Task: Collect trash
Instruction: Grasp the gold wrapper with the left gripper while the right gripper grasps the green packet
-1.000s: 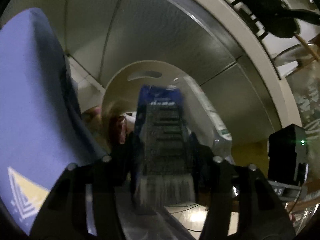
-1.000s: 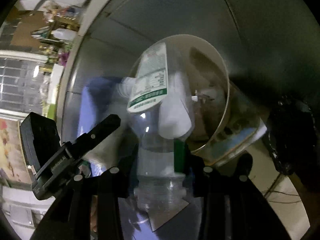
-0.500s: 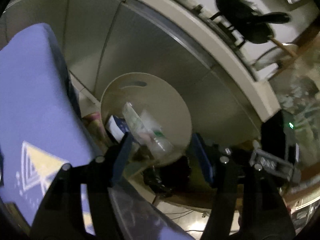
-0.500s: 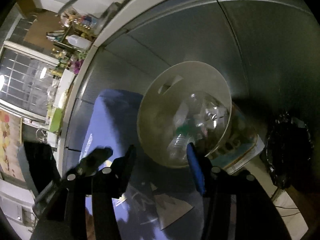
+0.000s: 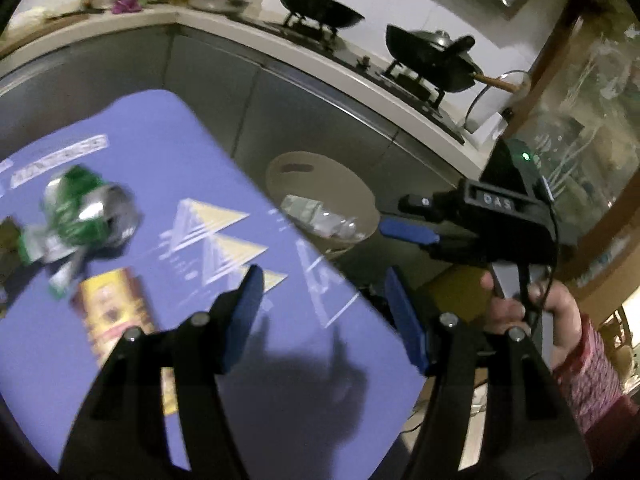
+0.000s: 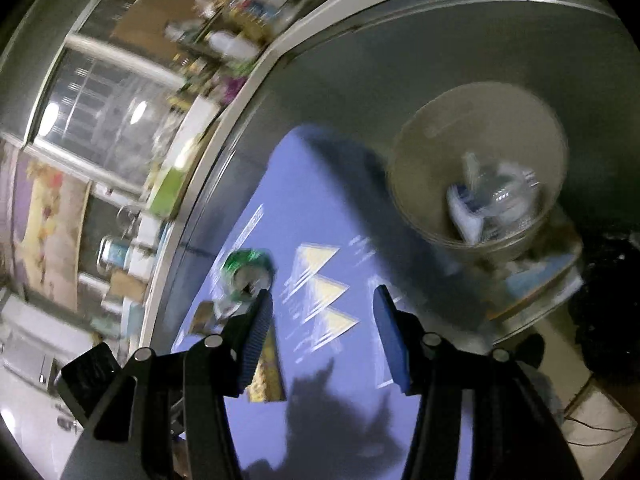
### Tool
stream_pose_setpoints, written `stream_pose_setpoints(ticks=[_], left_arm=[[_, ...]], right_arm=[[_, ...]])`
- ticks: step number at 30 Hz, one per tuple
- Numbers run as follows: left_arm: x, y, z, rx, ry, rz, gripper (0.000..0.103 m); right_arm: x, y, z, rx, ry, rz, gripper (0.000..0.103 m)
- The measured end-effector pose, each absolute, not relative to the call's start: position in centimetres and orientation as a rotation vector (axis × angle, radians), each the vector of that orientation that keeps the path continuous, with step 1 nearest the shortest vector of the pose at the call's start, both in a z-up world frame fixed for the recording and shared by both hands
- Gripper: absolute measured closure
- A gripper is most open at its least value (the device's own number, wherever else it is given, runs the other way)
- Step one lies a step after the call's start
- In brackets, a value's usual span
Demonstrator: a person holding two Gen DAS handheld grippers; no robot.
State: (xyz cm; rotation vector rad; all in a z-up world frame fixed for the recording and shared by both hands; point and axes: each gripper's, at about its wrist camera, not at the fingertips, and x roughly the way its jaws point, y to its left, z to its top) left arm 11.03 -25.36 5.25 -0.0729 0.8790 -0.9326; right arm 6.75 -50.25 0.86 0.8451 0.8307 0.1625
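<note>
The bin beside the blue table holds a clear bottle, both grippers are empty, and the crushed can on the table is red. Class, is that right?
Not quite: the crushed can is green, as the left wrist view shows. The rest stands: the bin beside the blue table holds a clear bottle, and the left gripper and right gripper are empty.

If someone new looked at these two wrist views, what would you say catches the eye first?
Most striking is the bright purple-blue mat printed with pale yellow triangles, filling the middle of both views. On its left part lie a crushed green and silver can and, nearer the camera, a flat brown and yellow packet. Beyond its far edge, against grey cabinets, stands a round beige bin holding a clear plastic bottle.
</note>
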Motion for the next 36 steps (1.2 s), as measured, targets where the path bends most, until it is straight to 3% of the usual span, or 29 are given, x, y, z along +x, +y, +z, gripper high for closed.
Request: stream_pose_setpoints(ticks=[11, 14, 27, 29, 31, 33, 36], left_arm=[[15.0, -5.2, 5.2, -0.123, 0.762, -0.504, 0.042], [17.5, -2.4, 4.8, -0.157, 0.756, -0.443, 0.038], [23.2, -5.7, 0.1, -0.054, 0.798, -0.485, 0.036], [23.7, -6.2, -0.3, -0.064, 0.820, -0.504, 0.056], [24.2, -6.6, -1.0, -0.066, 0.867, -0.515, 0.091], [24.1, -6.5, -1.4, -0.076, 0.883, -0.520, 0.100], [23.3, -5.4, -1.3, -0.110, 0.879, -0.530, 0.102]], right_arm=[[11.0, -37.8, 1.7, 0.647, 0.929, 0.328, 0.054], [12.6, -35.6, 1.5, 0.647, 0.939, 0.358, 0.054], [24.3, -31.0, 0.0, 0.521, 0.967, 0.313, 0.054], [24.7, -30.4, 0.0, 0.518, 0.959, 0.310, 0.054], [24.2, -29.5, 0.6, 0.494, 0.923, 0.341, 0.054], [22.8, -27.7, 1.5, 0.395, 0.891, 0.374, 0.054], [20.0, -24.0, 2.2, 0.161, 0.846, 0.419, 0.054]])
